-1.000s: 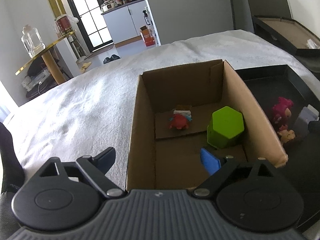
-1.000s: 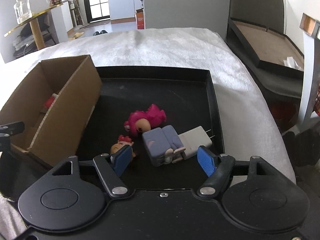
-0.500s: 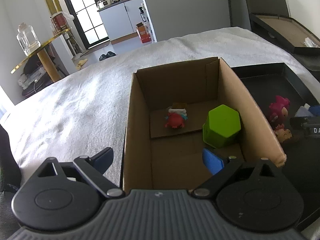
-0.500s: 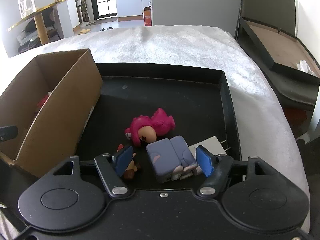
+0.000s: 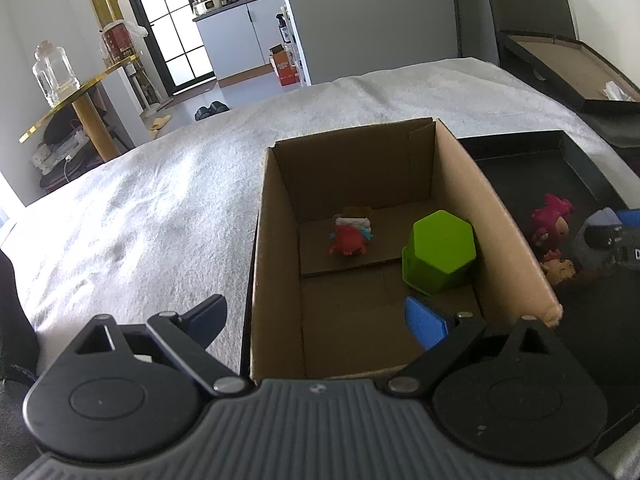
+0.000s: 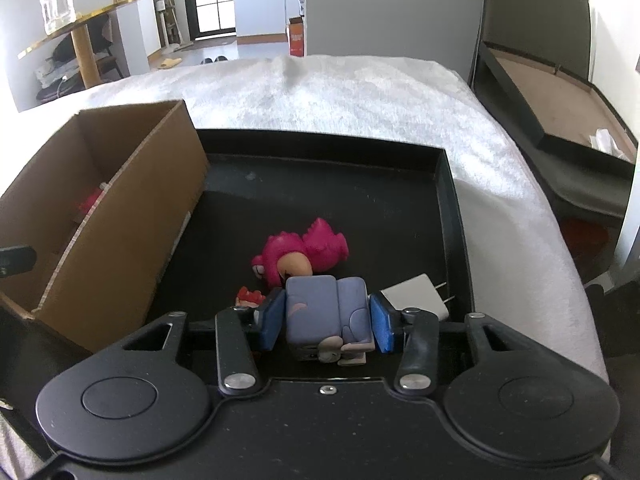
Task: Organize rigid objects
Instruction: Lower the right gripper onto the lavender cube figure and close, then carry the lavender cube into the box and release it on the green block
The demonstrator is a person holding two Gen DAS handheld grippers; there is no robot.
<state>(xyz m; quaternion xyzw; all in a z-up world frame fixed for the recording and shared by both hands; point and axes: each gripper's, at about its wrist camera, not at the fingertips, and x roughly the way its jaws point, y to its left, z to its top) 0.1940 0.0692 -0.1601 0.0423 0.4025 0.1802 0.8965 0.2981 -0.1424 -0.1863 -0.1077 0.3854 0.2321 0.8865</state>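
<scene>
My right gripper (image 6: 326, 322) is shut on a grey-purple block figure (image 6: 326, 312) in the black tray (image 6: 454, 216). A pink toy (image 6: 306, 254), a small red-haired figure (image 6: 249, 296) and a white charger (image 6: 416, 294) lie beside it. My left gripper (image 5: 316, 316) is open and straddles the near left wall of the cardboard box (image 5: 276, 248). The box holds a green hexagonal cup (image 5: 440, 256) and a red toy (image 5: 348, 240). The right gripper shows in the left wrist view (image 5: 612, 236).
The box and tray sit side by side on a white fuzzy cover (image 5: 140, 208). A dark open case (image 6: 560, 120) stands off to the right. A gold side table with a glass bottle (image 5: 52, 76) stands at the far left.
My right gripper moved forward and closed its jaws on the grey-purple figure. The left gripper drifted slightly and stayed open.
</scene>
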